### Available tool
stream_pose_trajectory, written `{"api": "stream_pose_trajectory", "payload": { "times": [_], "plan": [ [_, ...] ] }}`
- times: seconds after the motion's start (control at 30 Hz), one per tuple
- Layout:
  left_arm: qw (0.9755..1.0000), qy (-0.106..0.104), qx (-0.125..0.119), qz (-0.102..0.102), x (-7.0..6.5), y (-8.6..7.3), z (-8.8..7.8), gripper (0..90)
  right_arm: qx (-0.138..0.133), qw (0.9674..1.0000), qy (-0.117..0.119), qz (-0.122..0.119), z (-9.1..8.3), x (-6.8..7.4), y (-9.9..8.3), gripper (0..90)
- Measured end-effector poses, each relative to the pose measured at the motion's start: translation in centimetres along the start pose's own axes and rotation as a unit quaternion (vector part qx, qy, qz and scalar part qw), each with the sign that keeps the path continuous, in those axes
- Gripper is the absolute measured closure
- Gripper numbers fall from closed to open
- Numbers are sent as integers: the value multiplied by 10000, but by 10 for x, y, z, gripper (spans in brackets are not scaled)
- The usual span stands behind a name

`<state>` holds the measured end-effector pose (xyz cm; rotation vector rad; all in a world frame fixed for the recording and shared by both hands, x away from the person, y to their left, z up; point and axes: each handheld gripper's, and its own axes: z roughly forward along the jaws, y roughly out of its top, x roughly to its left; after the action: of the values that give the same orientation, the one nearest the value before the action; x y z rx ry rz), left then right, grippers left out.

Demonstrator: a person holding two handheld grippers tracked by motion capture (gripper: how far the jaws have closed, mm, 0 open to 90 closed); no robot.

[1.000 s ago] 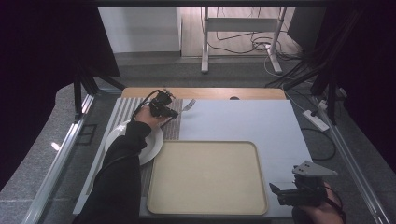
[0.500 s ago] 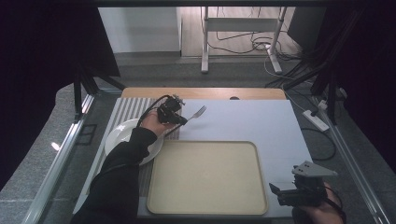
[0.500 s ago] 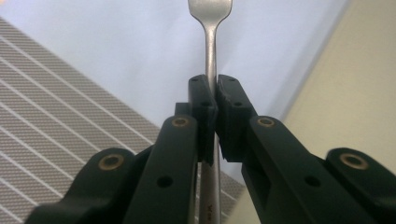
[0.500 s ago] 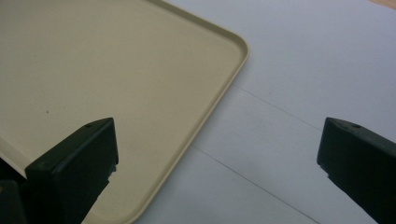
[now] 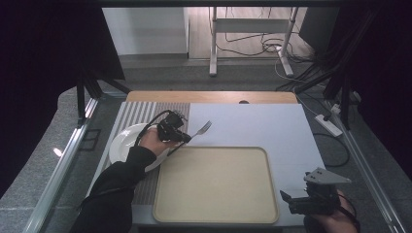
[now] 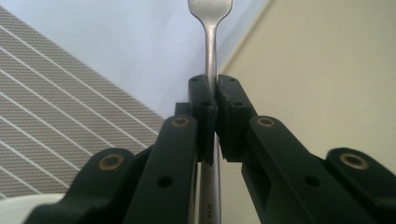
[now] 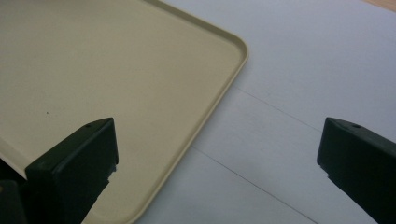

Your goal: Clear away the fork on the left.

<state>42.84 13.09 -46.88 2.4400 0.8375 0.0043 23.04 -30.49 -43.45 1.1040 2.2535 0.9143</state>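
Since the earlier frames, the fork (image 5: 194, 134) is being carried by the left gripper (image 5: 180, 137) away from the far end of the ribbed grey mat (image 5: 141, 114) and toward the beige tray (image 5: 216, 184); the right gripper (image 5: 291, 201) is being kept where it was, off the tray's near right corner.

At this moment the fork is being held in the air just beyond the tray's far left corner, with its tines pointing away from the tray, out over the pale table sheet (image 5: 252, 124). In the left gripper view, the fork's handle (image 6: 211, 60) is being pinched between the jaws, which are pressed against it from both sides. The right gripper's jaws are being held wide apart with nothing between them, over the tray's rim (image 7: 219, 100).

Judging from the grip, the main risk is being posed by the narrow, smooth metal handle: it is being clamped only on its thin edges, well back from the tines, so the fork is likely to pivot or slide between the pads if the wrist is being turned quickly. A drop from this spot would probably land it across the tray's raised rim, half in and half out, or against the white plate (image 5: 127, 143) lying just left of the tray. A release made while the fork is being held too high could also let it bounce and skid on the tray's slick floor.
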Motion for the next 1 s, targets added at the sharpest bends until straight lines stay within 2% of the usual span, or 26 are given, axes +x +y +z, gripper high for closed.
{"api": "stream_pose_trajectory", "payload": {
  "times": [0.13, 0.33, 0.67, 1.0],
  "plan": [
    [9999, -12, 60, 98, -14, -2, -2, 848, -3, 10000, 3, 4, 0, 0, 0, 0],
    [9996, 96, 173, 207, -38, -10, -6, 848, -11, 10000, 4, 4, 0, 0, 0, 0],
    [9996, 144, 218, 96, -65, -37, -15, 847, -16, 10000, 7, -19, 0, 1, 0, 0],
    [9981, 322, 531, -1, -101, -58, -11, 847, -4, 10000, -2, -62, 0, 1, 0, 0]
  ]
}}
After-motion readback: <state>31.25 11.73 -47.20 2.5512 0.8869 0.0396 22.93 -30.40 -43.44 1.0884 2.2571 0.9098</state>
